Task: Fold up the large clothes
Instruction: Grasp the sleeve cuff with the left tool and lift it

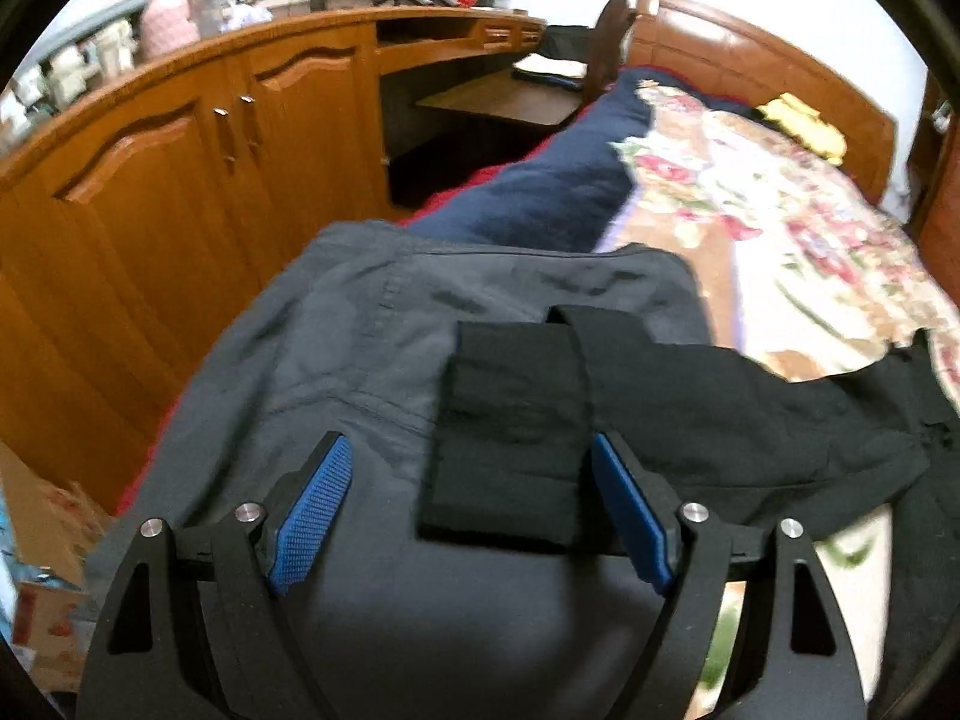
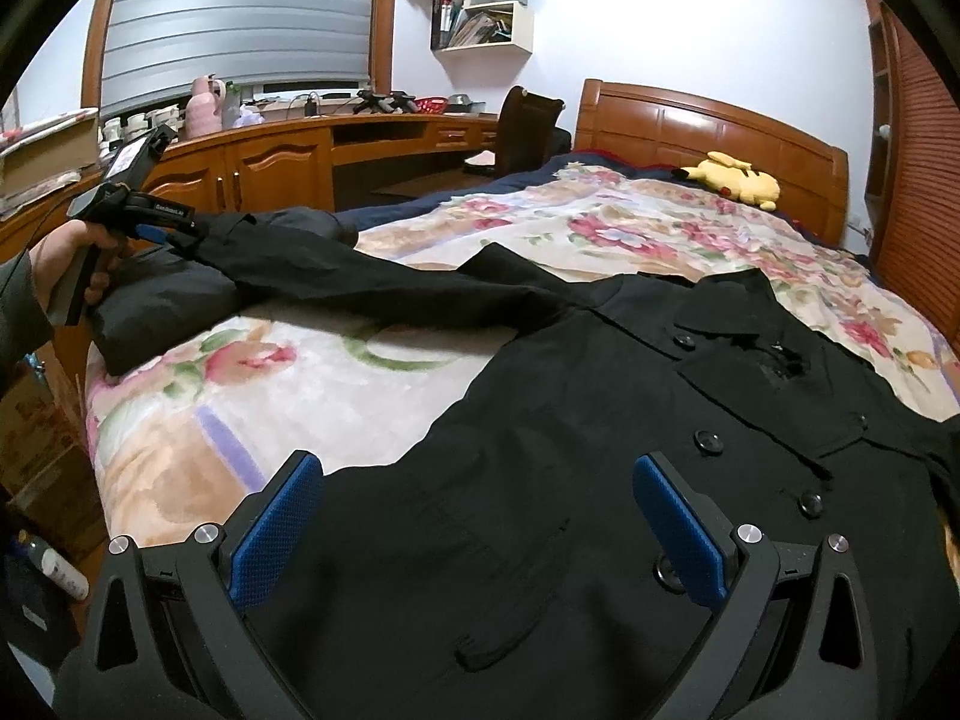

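Note:
A large black button-front jacket (image 2: 600, 420) lies spread on the floral blanket, one sleeve (image 2: 390, 288) stretched out to the left. That sleeve's cuff (image 1: 510, 420) rests on a folded grey garment (image 1: 336, 330) at the bed's edge. My left gripper (image 1: 468, 444) is open around the cuff: the cuff's right edge lies close to the right pad (image 1: 624, 510), and the left pad stands well clear of it. In the right wrist view a hand holds the left gripper (image 2: 180, 234) at the sleeve's end. My right gripper (image 2: 474, 459) hovers open over the jacket's lower front, gripping nothing.
The bed's floral blanket (image 2: 300, 384) has a wooden headboard (image 2: 708, 132) and a yellow plush toy (image 2: 732, 177) at its far end. Wooden cabinets (image 1: 150, 180) and a desk with a chair (image 2: 528, 126) run along the left. Cardboard boxes (image 1: 42, 516) sit on the floor by the bed.

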A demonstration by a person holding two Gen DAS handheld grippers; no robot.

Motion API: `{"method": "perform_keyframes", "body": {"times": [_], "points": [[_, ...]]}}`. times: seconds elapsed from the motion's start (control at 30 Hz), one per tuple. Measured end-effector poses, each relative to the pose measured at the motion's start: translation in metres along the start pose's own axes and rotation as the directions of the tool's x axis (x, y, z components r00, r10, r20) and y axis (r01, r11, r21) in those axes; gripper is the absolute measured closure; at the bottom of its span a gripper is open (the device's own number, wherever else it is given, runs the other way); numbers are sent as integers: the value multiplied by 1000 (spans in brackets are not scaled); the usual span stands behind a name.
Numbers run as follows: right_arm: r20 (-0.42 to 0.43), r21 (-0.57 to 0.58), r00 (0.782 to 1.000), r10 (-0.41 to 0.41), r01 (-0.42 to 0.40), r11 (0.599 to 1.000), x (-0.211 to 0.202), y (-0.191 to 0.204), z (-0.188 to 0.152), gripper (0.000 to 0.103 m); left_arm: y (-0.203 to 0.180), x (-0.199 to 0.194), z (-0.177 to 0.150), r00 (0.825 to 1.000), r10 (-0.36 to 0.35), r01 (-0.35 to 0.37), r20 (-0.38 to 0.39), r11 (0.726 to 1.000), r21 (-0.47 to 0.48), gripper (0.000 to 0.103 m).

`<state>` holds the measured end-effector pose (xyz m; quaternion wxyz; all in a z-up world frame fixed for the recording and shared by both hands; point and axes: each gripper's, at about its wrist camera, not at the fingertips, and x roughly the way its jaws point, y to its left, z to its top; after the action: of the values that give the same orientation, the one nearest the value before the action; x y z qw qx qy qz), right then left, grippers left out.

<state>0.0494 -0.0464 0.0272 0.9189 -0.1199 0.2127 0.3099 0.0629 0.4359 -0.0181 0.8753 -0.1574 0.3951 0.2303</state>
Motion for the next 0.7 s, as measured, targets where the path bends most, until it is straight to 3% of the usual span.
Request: {"method": "perform_keyframes", "body": {"times": [0.03,0.23,0.37,0.5,0.7], "points": [[1,1,1000,5,-5,1000,-1,0,0,0,-1,3,0,997,-69,69,-20,998,-11,53],[10,12,1000,20,-20,1000,-7,0,-2,0,-19,3,1,996,-81,82,-33,996,42,83],[19,16,1000,18,-19,1000,-14,-2,-4,0,-40,-19,4,996,-74,69,41,992,103,89],[31,24,999,18,-19,1000,-26,-7,-6,0,-78,-52,7,985,-116,93,125,979,182,91],[66,55,998,8,-12,998,-51,-22,-12,0,-164,-94,2,956,-230,158,184,928,338,92]]}}
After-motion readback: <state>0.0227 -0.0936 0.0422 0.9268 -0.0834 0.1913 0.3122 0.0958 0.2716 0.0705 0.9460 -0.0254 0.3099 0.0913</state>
